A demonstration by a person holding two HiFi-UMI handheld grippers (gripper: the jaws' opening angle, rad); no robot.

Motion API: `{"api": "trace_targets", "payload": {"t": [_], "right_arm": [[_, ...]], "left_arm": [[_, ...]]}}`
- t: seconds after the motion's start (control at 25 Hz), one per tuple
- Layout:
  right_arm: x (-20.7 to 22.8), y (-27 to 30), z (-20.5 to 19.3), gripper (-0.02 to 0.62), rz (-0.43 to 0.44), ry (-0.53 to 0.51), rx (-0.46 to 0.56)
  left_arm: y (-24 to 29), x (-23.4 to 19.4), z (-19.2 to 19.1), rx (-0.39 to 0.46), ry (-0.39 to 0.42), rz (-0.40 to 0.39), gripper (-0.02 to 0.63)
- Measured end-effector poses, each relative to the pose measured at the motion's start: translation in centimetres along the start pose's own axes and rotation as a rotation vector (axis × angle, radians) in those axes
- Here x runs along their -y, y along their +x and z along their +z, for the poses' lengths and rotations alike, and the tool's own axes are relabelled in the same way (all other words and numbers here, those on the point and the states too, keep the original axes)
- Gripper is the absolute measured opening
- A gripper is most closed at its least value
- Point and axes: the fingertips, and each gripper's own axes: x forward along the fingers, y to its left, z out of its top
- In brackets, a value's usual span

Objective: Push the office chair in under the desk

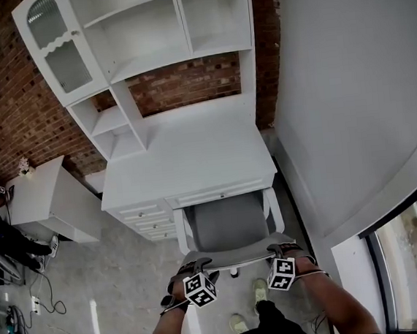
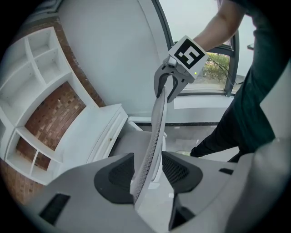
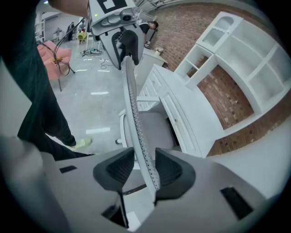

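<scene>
1. The chair (image 1: 225, 223) stands with its seat tucked partway under the worktop (image 1: 193, 157), close to the drawer front (image 1: 222, 193). Its backrest (image 1: 236, 258) is on the side nearest the person.
2. The left claw (image 2: 148, 170) is released. Its pads stand apart with the backrest's top edge between them, and a gap shows on one side.
3. The right claw (image 3: 138, 168) is also released, astride the same edge further along. Whether one pad brushes the mesh is hard to tell.
4. The push looks finished or nearly so, and this moment seems to be the letting go.
5. The next move calls for lifting both claws straight off the edge without dragging the chair back out. If the seat should go deeper, it calls for a level nudge on the backrest.
</scene>
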Motion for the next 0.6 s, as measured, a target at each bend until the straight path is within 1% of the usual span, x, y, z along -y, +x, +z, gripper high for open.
{"api": "trace_targets", "payload": {"t": [0.12, 0.16, 0.28, 0.32, 0.36, 0.48, 0.52, 0.6], "right_arm": [[0.1, -1.6, 0.7, 0.135, -0.023, 0.084, 0.032], [0.2, -2.0, 0.9, 0.126, -0.031, 0.104, 0.041], [0.5, -3.4, 1.6, 0.114, -0.057, 0.162, 0.069], [0.8, -4.0, 1.8, 0.107, -0.073, 0.189, 0.083], [1.3, -4.7, 2.0, 0.084, -0.092, 0.223, 0.1], [2.8, -7.3, 2.7, 0.055, -0.15, 0.385, 0.166], [3.2, -8.2, 3.0, 0.046, -0.165, 0.443, 0.194], [4.0, -10.0, 3.6, 0.035, -0.195, 0.527, 0.247]], "left_arm": [[-1.1, -0.3, 0.7, 0.037, -0.038, 0.013, 0.19], [-1.4, -0.3, 0.7, 0.047, -0.053, 0.016, 0.19], [-2.2, -0.2, 0.9, 0.086, -0.124, 0.016, 0.183], [-2.6, -0.2, 1.2, 0.111, -0.164, 0.013, 0.18], [-3.0, -0.3, 1.6, 0.145, -0.218, 0.008, 0.172], [-4.7, -0.7, 3.0, 0.286, -0.437, -0.019, 0.145], [-5.4, -0.9, 3.5, 0.329, -0.495, -0.023, 0.131], [-6.8, -1.2, 4.5, 0.39, -0.56, -0.024, 0.111]]}}
